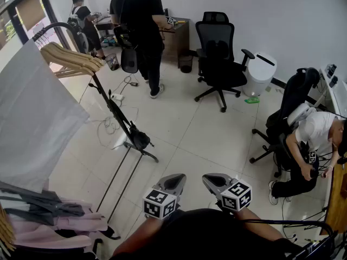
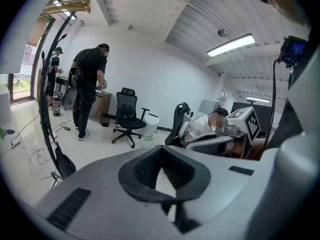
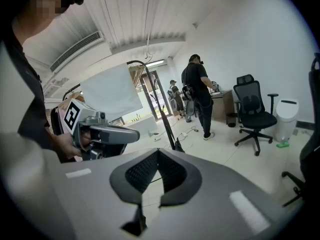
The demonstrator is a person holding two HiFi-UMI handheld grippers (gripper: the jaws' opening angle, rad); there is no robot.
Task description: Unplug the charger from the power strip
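Both claws shut and empty: the left gripper (image 2: 161,150) and right gripper (image 3: 158,152) are held side by side at the person's chest, each with its jaw tips pressed together and nothing between them, both aimed slightly down over open floor.

The power strip (image 1: 117,97) lies well ahead of them, a small white bar on the tiles beside the rack (image 1: 116,112), near the feet of a standing person (image 1: 140,20). Loose white cable (image 1: 108,125) trails from it along the floor. What is plugged into it is too small to tell.

Only the head view shows the pink clothes (image 1: 49,221) hanging at lower left, the wooden hangers (image 1: 73,58) from above, and a seated person (image 1: 314,140) bent low by the desk (image 1: 337,199) at the right edge. The left gripper view alone takes in the ceiling lamp (image 2: 231,45) and looks across at the other gripper's marker cube. The right gripper view alone shows the hand (image 3: 65,143) around the left gripper and a glass door (image 3: 150,96) behind the rack.

A broad stretch of bare floor (image 1: 195,134) lies between the rack and the chair (image 1: 219,58), with a white bin (image 1: 259,72) just beside that chair. The rack's foot bars (image 1: 122,175) run back toward the grippers on the left; a white sheet (image 1: 27,112) closes that side, and the desk and a second chair (image 1: 295,99) crowd the right.
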